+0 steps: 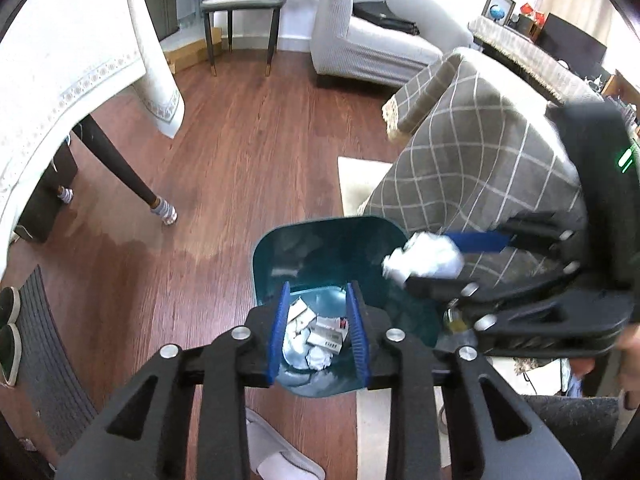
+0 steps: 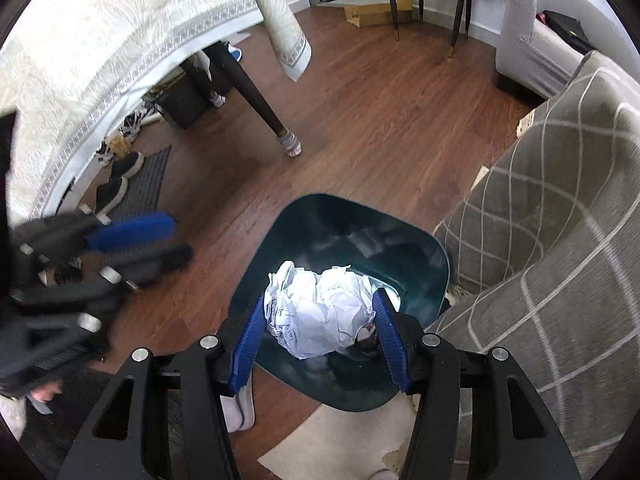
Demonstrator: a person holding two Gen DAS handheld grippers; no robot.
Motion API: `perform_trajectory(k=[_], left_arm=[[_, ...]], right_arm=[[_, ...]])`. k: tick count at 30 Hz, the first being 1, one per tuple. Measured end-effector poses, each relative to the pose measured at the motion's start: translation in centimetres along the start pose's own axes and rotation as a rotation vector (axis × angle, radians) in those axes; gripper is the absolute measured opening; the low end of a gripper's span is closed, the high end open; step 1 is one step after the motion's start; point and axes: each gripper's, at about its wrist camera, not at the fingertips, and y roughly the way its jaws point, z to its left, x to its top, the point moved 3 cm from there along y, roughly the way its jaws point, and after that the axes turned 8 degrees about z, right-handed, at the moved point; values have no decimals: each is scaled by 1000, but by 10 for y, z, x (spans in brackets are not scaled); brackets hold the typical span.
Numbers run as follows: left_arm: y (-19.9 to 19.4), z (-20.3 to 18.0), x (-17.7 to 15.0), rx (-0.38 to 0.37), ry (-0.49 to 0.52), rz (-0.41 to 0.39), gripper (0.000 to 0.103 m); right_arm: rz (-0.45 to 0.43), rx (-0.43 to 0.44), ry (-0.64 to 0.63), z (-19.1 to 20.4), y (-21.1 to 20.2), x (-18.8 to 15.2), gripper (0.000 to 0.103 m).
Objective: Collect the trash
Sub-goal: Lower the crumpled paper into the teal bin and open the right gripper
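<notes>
A dark teal trash bin (image 1: 276,248) stands on the wood floor, with several bits of paper and small cartons (image 1: 316,336) at its bottom. My left gripper (image 1: 318,312) is open and empty above the bin. My right gripper (image 2: 320,316) is shut on a large crumpled white paper ball (image 2: 320,312) and holds it over the bin's (image 2: 344,220) opening. In the left wrist view the right gripper (image 1: 432,256) comes in from the right with the paper ball (image 1: 424,258) over the bin's right rim. In the right wrist view the left gripper (image 2: 132,240) is blurred at the left.
A grey checked armchair (image 1: 472,152) stands right beside the bin. A table with a white cloth (image 2: 100,60) and dark legs (image 2: 256,92) is at the left, shoes (image 2: 120,180) on a mat under it. A white sofa (image 1: 372,44), a side table (image 1: 240,12), a cream rug (image 2: 340,436).
</notes>
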Motion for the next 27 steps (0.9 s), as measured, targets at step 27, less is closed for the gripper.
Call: perform_trajectory(k=[27], left_arm=[[-108,-42,34,-49,12,-290,26]], right_arm=[[22,-12,-90,16,9,-24,63]])
